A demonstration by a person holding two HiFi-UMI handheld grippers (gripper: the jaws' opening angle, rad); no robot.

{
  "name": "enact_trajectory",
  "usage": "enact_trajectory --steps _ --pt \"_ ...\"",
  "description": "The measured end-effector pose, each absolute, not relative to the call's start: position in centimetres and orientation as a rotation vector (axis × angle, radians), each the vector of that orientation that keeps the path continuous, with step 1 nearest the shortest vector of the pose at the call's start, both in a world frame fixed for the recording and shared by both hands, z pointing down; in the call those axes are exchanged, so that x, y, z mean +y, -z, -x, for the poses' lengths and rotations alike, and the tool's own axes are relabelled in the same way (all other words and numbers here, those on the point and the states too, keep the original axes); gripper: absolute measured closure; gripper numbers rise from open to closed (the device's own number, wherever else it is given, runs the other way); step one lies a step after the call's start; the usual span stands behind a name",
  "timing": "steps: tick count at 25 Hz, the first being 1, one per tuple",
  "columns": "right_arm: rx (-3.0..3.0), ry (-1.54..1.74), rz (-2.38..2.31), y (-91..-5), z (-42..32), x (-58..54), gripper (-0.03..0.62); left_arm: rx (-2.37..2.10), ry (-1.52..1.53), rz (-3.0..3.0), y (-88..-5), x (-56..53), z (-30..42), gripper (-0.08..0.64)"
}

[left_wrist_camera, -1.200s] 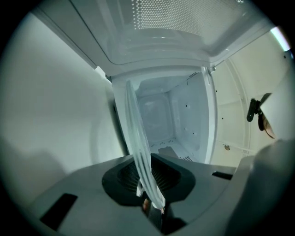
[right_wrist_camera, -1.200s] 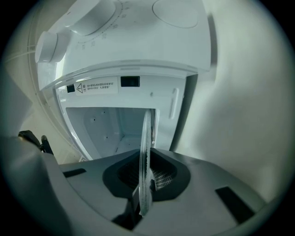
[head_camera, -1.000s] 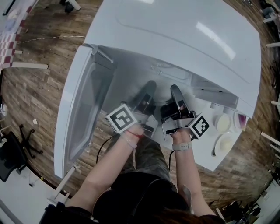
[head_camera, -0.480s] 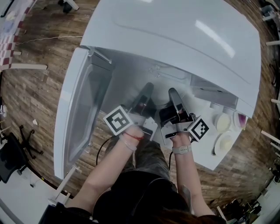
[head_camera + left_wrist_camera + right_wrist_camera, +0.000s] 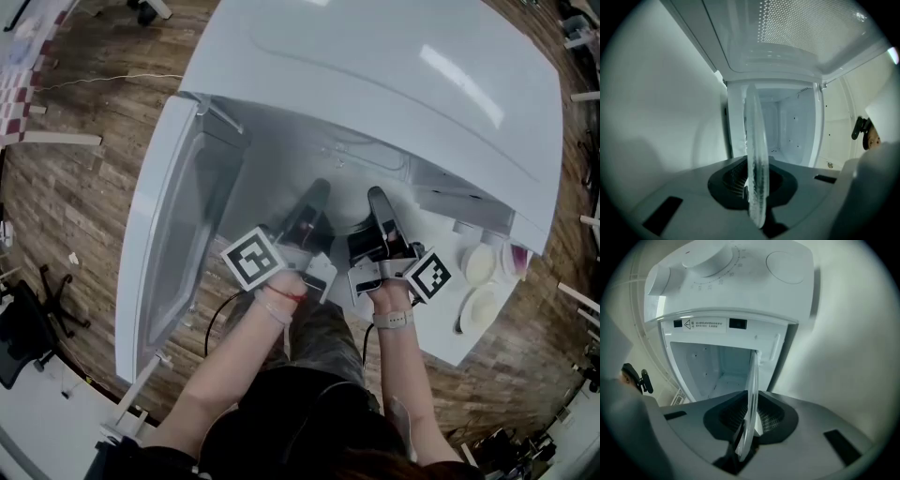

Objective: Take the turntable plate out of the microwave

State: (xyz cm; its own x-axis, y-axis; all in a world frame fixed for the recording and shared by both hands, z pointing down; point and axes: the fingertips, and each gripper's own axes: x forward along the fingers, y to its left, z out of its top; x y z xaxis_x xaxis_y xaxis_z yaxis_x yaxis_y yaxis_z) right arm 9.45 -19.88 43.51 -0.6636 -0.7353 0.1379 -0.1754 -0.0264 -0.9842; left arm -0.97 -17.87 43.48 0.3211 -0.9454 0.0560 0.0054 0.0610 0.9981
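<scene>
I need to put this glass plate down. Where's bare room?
The microwave top is broad and bare. The white table right of it is crowded with round dishes; only its near corner is free.

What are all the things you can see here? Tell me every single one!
microwave: one, white, on the table, door swung open
turntable plate: one, clear glass, at the microwave's opening, between both grippers' jaws
table: one, white, under the microwave
round dishes: three, whitish, on the table's right end
floor: brown wood, all around
office chair: one, black, on the floor, left
left gripper: one, dark grey with marker cube, jaws closed on the plate
right gripper: one, same look, jaws have just been opening, plate between them; pressing or not, unclear
arms: two, bare, pale watch on the right wrist
</scene>
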Motion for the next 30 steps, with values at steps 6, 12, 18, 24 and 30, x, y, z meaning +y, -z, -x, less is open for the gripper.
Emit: enact_trajectory --steps 6,12,18,24,30 --pt "1.799 1.708 0.964 -43.6 -10.1 -22.0 0.525 -0.97 0.935 -1.294 -43.5 -17.8 1.0 0.528" --pt "1.799 1.709 0.959 -43.8 -10.2 -22.5 0.534 -0.963 0.95 -1.296 -43.4 -17.9 1.1 0.528" --pt "1.794 1.667 0.887 -42.9 -9.9 -22.4 0.549 -0.986 0.978 -1.292 -43.4 -17.5 1.4 0.528" --pt "1.829 1.645 0.871 -42.8 -9.9 -21.4 0.549 -1.009 0.98 -1.305 -43.5 -16.4 1.4 0.526" --pt "1.857 1.645 0.834 -42.5 -9.5 -21.1 0.549 -1.03 0.999 -1.312 -43.4 -15.9 1.6 0.526"
